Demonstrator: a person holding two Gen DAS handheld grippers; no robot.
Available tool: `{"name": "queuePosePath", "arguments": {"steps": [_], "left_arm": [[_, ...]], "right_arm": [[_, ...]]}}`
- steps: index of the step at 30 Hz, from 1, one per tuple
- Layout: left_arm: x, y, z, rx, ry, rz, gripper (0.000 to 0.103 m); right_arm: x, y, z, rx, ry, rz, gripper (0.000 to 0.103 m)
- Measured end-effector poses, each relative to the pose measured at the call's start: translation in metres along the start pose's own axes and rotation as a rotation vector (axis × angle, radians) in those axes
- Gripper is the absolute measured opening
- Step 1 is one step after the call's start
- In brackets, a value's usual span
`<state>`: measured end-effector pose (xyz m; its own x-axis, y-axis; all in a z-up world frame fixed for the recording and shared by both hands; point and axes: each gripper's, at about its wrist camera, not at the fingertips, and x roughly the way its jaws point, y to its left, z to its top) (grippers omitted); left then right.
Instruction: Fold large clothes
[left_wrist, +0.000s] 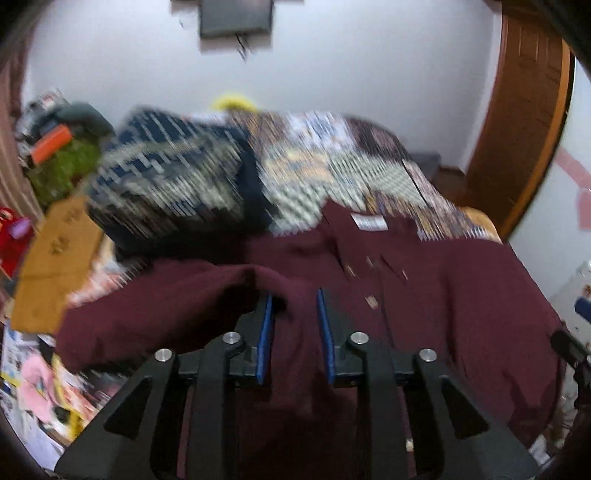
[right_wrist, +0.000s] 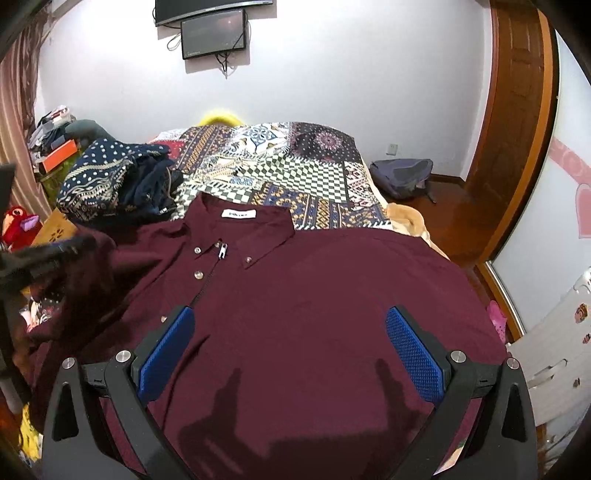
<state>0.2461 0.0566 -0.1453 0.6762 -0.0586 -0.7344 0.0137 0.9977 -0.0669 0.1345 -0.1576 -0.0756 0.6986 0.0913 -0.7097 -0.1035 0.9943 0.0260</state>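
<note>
Maroon cloth is filling both views: a big button-front shirt (right_wrist: 295, 280) is lying face up across the patchwork bedspread (right_wrist: 295, 162), collar (right_wrist: 240, 221) pointing to the far wall, white label showing inside the neck. We are judging this as the first fold, the sleeve side being brought in over the body.

Our left gripper (left_wrist: 294, 295) is sitting over a raised bunch of the shirt's fabric, probably the sleeve (left_wrist: 207, 284). Its blue pads (left_wrist: 266, 332) are standing a narrow way apart, and cloth is lying between them; we are not seeing them press on it, though the blur is making that hard to settle. In the right wrist view the same gripper is showing only as a dark smear at the left edge, over the lifted sleeve.

Our right gripper (right_wrist: 291, 317) is hovering above the shirt's chest, fingers spread wide and holding nothing, its shadow falling on the flat cloth below.

Beside the shirt, a navy patterned bundle of clothes (right_wrist: 110, 181) is lying near the collar, just clear of the shoulder.

Next move, as we are reading it: checking that the sleeve is lying flat on the chest, then smoothing the hump. The right gripper is needing to drop to the far edge and pinch a single layer. Risk: the bunched sleeve is dragging the placket (right_wrist: 207, 280) crooked.
</note>
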Motion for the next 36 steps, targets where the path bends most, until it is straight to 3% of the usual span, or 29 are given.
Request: {"name": "queuePosePath", "arguments": {"steps": [4,6,12,20,24,30,36], "left_arm": [[0.009,-0.02,-0.022,0.049,0.056,0.0,0.075],[0.006,-0.025,-0.032,0.086,0.06,0.02,0.079],[-0.018,-0.01,-0.038,0.067,0.055,0.027,0.081],[-0.076,0.05,-0.022,-0.045,-0.106,0.105,0.095],[-0.096,0.087,-0.024,-0.104,-0.153,0.185,0.096],[-0.106,0.143,-0.043,-0.208,-0.158,0.266,0.097],[-0.105,0.191,-0.073,-0.309,-0.128,0.314,0.097]], "right_arm": [[0.002,-0.001,-0.002,-0.004,0.011,0.0,0.103],[0.001,0.0,-0.002,-0.007,0.01,0.001,0.103],[-0.003,0.011,0.003,-0.05,-0.009,0.01,0.103],[-0.013,0.052,0.031,-0.143,-0.08,0.112,0.103],[-0.017,0.084,0.049,-0.224,-0.127,0.165,0.103],[-0.012,0.147,0.055,-0.39,-0.156,0.24,0.103],[0.011,0.22,0.044,-0.578,-0.093,0.336,0.103]]}}
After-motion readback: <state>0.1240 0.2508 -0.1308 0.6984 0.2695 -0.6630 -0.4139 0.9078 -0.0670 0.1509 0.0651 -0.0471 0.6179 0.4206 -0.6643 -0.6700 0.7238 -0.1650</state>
